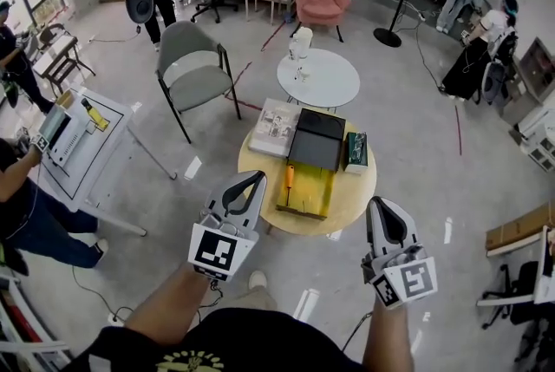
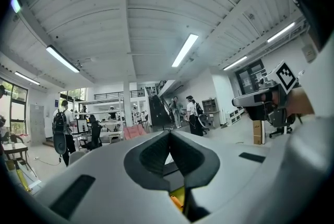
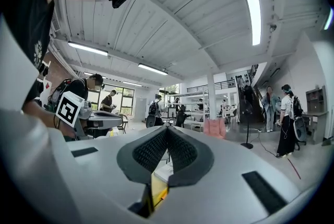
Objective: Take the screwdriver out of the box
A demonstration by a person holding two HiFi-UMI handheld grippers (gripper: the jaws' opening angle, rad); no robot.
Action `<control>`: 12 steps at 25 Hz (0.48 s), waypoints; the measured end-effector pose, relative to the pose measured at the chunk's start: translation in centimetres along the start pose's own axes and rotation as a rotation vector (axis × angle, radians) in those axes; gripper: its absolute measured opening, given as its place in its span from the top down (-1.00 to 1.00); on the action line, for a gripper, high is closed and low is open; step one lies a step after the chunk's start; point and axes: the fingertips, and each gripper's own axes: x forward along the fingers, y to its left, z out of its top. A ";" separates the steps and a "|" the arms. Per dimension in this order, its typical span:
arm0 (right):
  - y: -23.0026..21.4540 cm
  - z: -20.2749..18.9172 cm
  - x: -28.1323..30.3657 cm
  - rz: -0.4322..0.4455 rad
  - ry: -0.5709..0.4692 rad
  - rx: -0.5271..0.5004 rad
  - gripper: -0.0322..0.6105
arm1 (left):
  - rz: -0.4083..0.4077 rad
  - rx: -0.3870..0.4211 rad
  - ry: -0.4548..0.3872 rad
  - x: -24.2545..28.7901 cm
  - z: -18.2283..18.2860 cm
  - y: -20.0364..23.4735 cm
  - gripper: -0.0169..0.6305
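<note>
My left gripper (image 1: 257,177), right gripper (image 1: 375,202) both pinched shut, empty. Round table (image 1: 362,186): screwdriver (image 1: 289,179) in yellow box (image 1: 309,191). Grey floor (image 1: 416,127), big room.

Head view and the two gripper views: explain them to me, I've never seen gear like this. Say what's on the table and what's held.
No robot here: a person holds a two-jaw gripper in each hand. The head view looks down from the person's head at the left gripper and the right gripper. The other two pictures come from cameras riding on each gripper, looking along its jaws. On the round table lie a yellow box with an orange-handled screwdriver in it, a black case and a booklet. Both grippers are shut and empty.
</note>
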 end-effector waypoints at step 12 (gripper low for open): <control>-1.9 2.6 2.0 -0.071 -0.022 -0.026 0.85 | -0.076 0.003 -0.046 4.1 1.8 1.7 0.91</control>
